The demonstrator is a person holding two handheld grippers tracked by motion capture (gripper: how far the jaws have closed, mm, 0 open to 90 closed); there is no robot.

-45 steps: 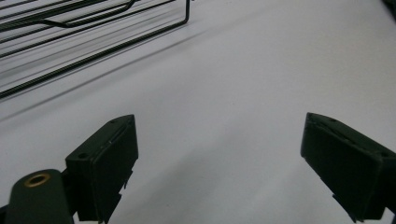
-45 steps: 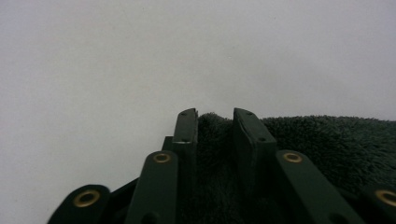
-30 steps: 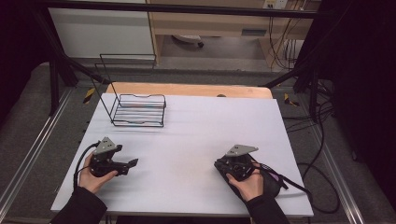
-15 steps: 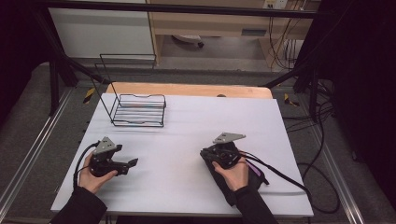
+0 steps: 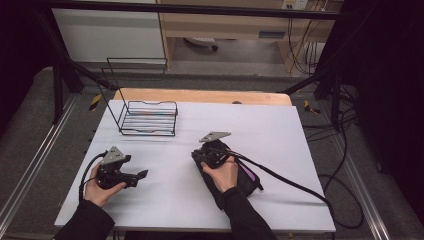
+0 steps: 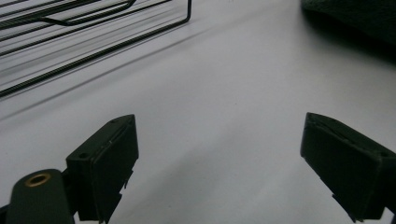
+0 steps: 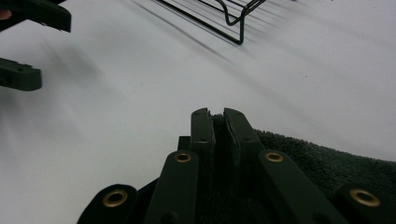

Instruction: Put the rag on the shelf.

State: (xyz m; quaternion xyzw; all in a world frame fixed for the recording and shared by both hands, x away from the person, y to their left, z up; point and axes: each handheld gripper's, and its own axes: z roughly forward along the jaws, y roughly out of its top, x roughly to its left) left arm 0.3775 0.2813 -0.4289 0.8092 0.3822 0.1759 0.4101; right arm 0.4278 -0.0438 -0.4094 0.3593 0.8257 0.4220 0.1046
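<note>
**Dark Towel Pinched by the Right Gripper at Mid-Worktop**

The dark towel lies on the white worktop, slightly right of centre and toward the near edge, partly under the person's right hand. A purple patch shows at its right side.

Left zone: the left hand holds the left gripper near the front-left part of the worktop. In the left gripper view its jaws are spread wide, with bare worktop between them; nothing is held. Its cable loops beside the hand.

Rear-left zone: a black wire rack stands on the worktop, well apart from both grippers. Its wires appear at the top of both gripper views.

Centre zone: the right gripper points toward the rear-left. In the right gripper view its jaws are pressed together on a fold of the towel, whose pile shows between the fingertips and spreads to the right behind them. The gripper's grey plate sits on top, and its cable trails off to the right, across the worktop edge.
</note>
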